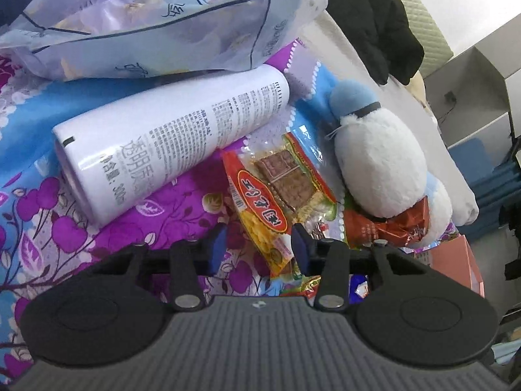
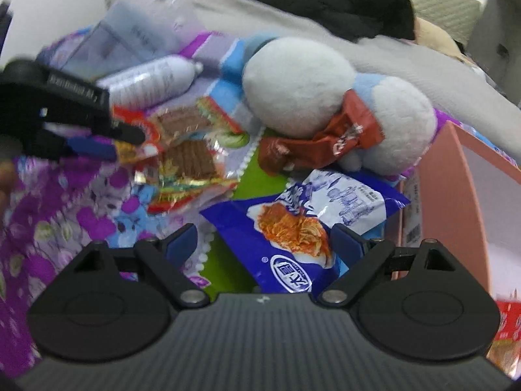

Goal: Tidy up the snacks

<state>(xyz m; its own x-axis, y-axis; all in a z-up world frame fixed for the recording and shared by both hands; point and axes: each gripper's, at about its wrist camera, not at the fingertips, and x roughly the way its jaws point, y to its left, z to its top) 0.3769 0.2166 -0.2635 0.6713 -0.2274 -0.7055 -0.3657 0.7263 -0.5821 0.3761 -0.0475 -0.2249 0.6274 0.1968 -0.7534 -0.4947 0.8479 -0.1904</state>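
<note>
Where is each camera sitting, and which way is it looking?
Left wrist: sits on the left gripper, looking down along its fingers at a red-and-yellow snack packet between the open jaws, with a white can beyond.
Right wrist: sits on the right gripper, looking down at a blue snack packet between wide-open jaws; the left gripper shows at the left edge.
Both see the red-and-yellow packet, the white can, the plush toy and a brown wrapper.

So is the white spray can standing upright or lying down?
Lying down. The white spray can rests on its side on the floral cloth, its printed text running sideways.
</note>
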